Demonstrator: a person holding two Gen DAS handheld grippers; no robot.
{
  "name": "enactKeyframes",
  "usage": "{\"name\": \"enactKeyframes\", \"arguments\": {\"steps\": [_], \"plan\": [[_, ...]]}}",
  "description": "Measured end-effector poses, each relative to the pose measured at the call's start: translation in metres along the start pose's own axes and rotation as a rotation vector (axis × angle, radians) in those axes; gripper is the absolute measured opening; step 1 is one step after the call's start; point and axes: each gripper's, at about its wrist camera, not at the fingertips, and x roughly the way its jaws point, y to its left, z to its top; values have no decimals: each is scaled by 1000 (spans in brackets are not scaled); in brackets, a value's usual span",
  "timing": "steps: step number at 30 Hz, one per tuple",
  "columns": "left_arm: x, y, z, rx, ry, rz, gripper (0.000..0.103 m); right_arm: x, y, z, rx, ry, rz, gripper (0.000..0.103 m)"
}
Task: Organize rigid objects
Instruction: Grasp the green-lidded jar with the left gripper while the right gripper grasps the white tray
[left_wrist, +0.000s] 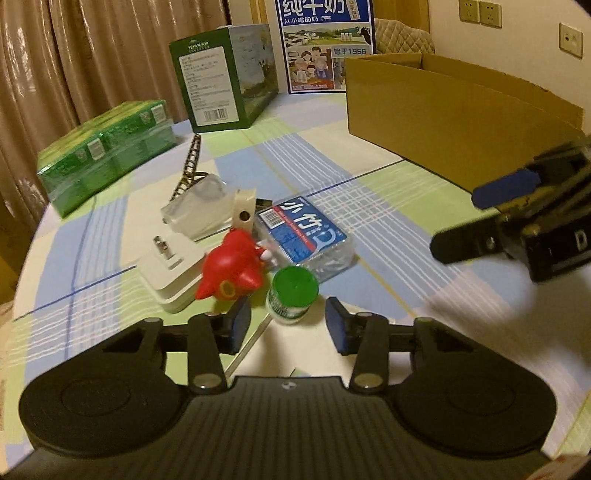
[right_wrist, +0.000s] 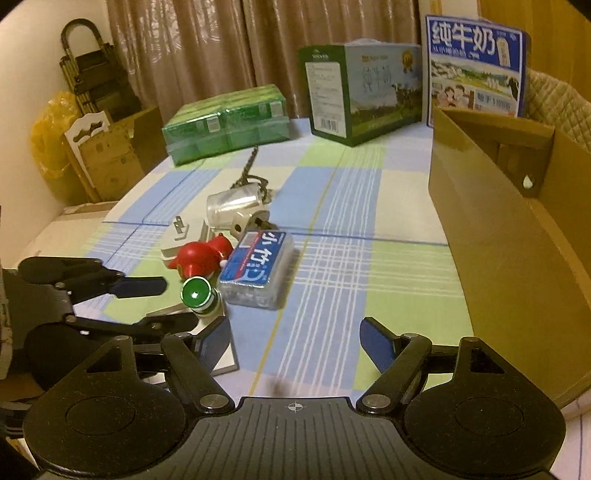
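A small white bottle with a green cap (left_wrist: 291, 295) stands upright on the checked tablecloth, between the blue pads of my left gripper (left_wrist: 288, 325). A gap shows on each side, so the gripper is open. Behind the bottle huddle a red toy figure (left_wrist: 232, 267), a white plug adapter (left_wrist: 166, 273), a clear plastic cup (left_wrist: 199, 210) and a blue-labelled clear box (left_wrist: 306, 236). My right gripper (right_wrist: 295, 341) hovers open over bare cloth, in front of the blue-labelled box (right_wrist: 258, 269), with nothing between its fingers. In that view the left gripper (right_wrist: 179, 302) flanks the green-capped bottle (right_wrist: 197, 293).
An open cardboard box (right_wrist: 498, 229) stands on the right side of the table. At the back are a wrapped green pack (right_wrist: 225, 125), a green carton (right_wrist: 354, 92) and a blue milk carton (right_wrist: 472, 66). A dark chain (left_wrist: 190, 166) lies behind the cup.
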Motion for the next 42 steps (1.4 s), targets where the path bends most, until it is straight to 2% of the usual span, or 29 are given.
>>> {"name": "enactKeyframes", "arguments": {"steps": [4, 12, 22, 29, 32, 35, 37, 42], "plan": [[10, 1, 3, -14, 4, 0, 33, 4, -2, -1, 13, 26, 0, 75], [18, -2, 5, -14, 3, 6, 29, 1, -1, -1, 21, 20, 8, 75], [-6, 16, 1, -92, 12, 30, 25, 1, 9, -3, -7, 22, 20, 75], [-35, 47, -19, -182, 28, 82, 25, 11, 37, -7, -70, 28, 123, 75], [-43, 61, -29, -234, 40, 97, 25, 19, 59, -12, -143, 34, 165, 75], [-47, 72, -37, -285, 48, 95, 25, 33, 77, -17, -190, 39, 159, 82], [-47, 76, -40, -303, 56, 92, 25, 43, 81, -19, -185, 41, 149, 91], [-43, 82, -41, -327, 68, 80, 25, 70, 86, -19, -198, 85, 135, 93]]}}
